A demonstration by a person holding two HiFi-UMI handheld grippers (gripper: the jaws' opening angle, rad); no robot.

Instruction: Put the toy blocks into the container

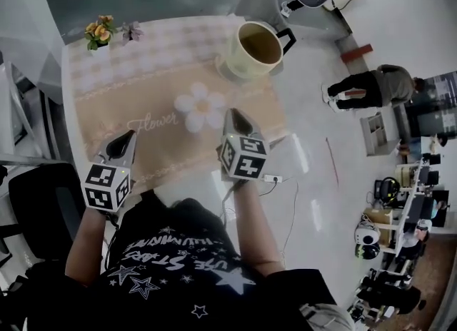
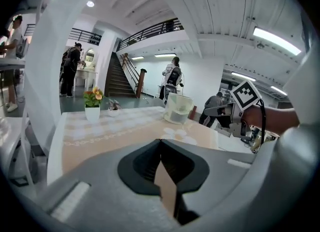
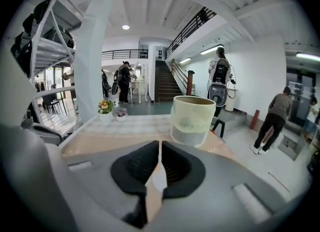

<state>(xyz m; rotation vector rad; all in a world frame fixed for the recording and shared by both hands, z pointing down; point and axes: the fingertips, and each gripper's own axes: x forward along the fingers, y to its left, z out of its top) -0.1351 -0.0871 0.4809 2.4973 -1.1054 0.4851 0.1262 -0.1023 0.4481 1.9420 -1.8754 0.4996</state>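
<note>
Tablecloth (image 1: 161, 101), beige with a pale checked band, fills the upper left and centre of the head view. It bears a printed white daisy (image 1: 201, 107) and the script word "Flower". The container (image 1: 255, 50), a pale yellow cup-shaped vessel, stands upright on the cloth's upper right corner. Its inside shows only a dull olive tone, and I cannot tell what lies in it. A small flower pot (image 1: 99, 33) with orange blooms stands at the cloth's upper left corner.

Low in the frame, the left gripper (image 1: 130, 135) hangs over the cloth's lower left edge. The right gripper (image 1: 233, 114) is just right of the daisy and points up the frame toward the container, well apart from it. In each gripper view the jaws are clenched tip to tip with nothing between them. A bent-over person (image 1: 371, 85) stands on the floor at right.
</note>
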